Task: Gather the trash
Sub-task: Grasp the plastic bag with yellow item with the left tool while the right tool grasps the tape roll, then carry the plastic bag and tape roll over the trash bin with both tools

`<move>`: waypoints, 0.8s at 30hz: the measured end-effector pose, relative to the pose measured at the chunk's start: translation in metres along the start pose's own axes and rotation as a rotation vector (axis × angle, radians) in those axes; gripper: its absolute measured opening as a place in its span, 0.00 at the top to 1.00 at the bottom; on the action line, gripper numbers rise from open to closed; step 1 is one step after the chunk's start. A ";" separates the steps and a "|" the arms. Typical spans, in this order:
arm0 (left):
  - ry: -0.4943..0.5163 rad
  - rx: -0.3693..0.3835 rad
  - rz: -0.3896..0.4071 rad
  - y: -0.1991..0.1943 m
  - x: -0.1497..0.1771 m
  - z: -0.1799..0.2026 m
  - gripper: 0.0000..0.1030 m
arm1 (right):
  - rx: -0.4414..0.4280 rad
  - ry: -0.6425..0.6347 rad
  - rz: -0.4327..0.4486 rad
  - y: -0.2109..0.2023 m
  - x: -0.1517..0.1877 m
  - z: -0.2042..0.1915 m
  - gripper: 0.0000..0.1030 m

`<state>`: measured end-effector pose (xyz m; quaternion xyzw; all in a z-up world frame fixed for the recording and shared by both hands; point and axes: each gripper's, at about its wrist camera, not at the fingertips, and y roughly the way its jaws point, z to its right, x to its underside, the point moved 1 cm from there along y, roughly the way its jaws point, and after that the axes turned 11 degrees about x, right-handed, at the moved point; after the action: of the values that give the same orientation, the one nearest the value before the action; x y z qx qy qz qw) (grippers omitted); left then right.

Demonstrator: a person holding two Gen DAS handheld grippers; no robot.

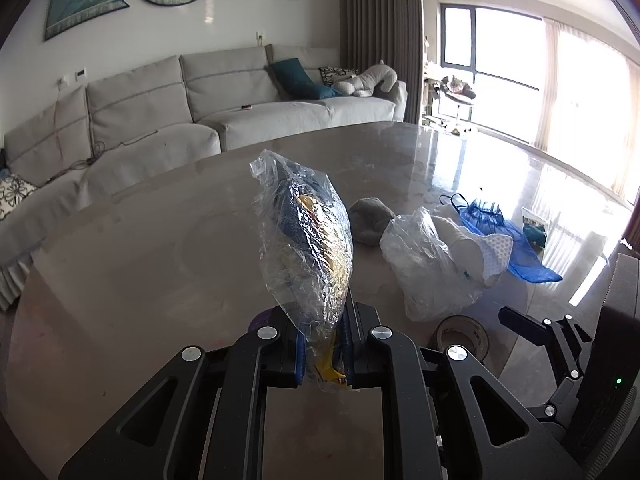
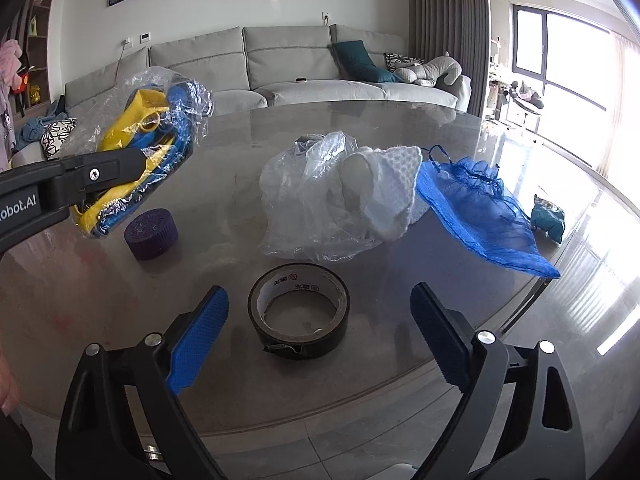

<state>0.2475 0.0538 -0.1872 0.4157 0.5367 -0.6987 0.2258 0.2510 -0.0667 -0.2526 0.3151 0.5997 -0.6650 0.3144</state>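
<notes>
My left gripper (image 1: 324,344) is shut on a clear plastic bag with blue and yellow contents (image 1: 308,240) and holds it above the round table; the bag also shows in the right wrist view (image 2: 148,148), at the left. My right gripper (image 2: 316,336) is open and empty, its blue pads either side of a black tape roll (image 2: 298,316) on the table. Beyond it lie a crumpled clear plastic bag (image 2: 312,204), a white cloth (image 2: 384,192) and a blue mesh bag (image 2: 480,208).
A purple cap (image 2: 151,233) stands on the glossy grey table (image 2: 120,300) under the held bag. A small teal packet (image 2: 548,216) lies near the table's right edge. A grey soft object (image 1: 370,220) lies behind the clear bag. A grey sofa (image 2: 320,76) stands beyond the table.
</notes>
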 end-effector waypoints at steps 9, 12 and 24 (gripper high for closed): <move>0.000 -0.005 0.019 -0.010 0.001 0.002 0.87 | -0.014 0.008 0.008 -0.012 0.001 -0.004 0.51; 0.002 -0.002 0.022 -0.014 0.001 0.003 0.87 | -0.009 -0.009 0.027 -0.024 -0.002 -0.008 0.51; 0.063 0.053 0.018 -0.034 0.006 0.024 0.87 | 0.026 -0.010 0.097 -0.095 -0.011 0.012 0.51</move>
<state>0.2097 0.0430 -0.1712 0.4482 0.5210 -0.6972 0.2039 0.1812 -0.0706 -0.1857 0.3443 0.5736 -0.6584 0.3450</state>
